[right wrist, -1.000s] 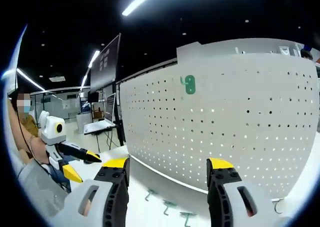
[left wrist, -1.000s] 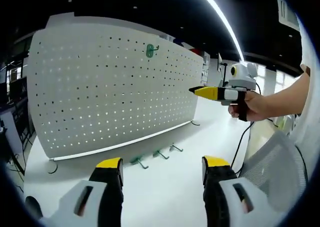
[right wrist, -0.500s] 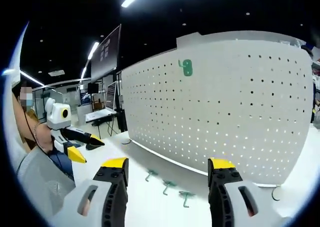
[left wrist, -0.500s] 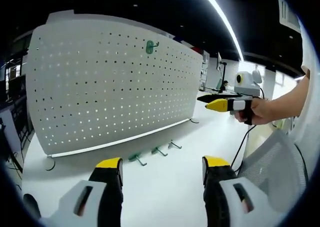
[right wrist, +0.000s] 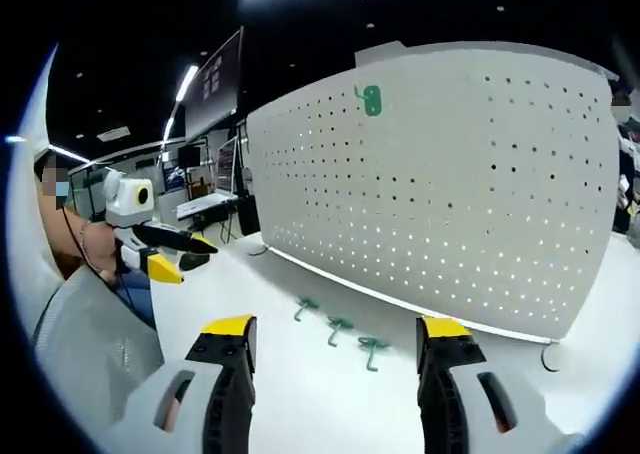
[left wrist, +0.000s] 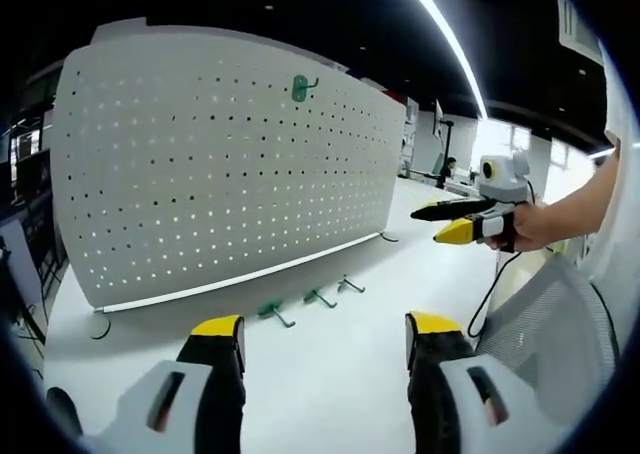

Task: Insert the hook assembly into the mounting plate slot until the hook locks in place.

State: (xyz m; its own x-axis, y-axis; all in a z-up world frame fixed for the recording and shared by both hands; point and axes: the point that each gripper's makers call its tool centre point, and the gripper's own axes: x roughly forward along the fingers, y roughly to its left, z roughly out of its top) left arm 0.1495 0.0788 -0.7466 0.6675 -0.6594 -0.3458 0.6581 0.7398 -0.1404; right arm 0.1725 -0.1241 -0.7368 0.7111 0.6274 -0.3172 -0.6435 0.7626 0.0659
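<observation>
A white pegboard [left wrist: 230, 164] stands upright on a white surface [left wrist: 330, 364], with one green hook [left wrist: 300, 87] hung near its top edge. Three more hooks [left wrist: 310, 304] lie in a row on the surface just in front of the board's foot. The left hand-held gripper [left wrist: 325, 349] has its jaws apart with nothing between them. The right hand-held gripper [right wrist: 340, 349] likewise stands apart and empty. The left gripper view catches the right hand-held gripper from the side, held in a hand [left wrist: 530, 229], well away from the board. The right gripper view shows the loose hooks [right wrist: 340, 329] nearer.
</observation>
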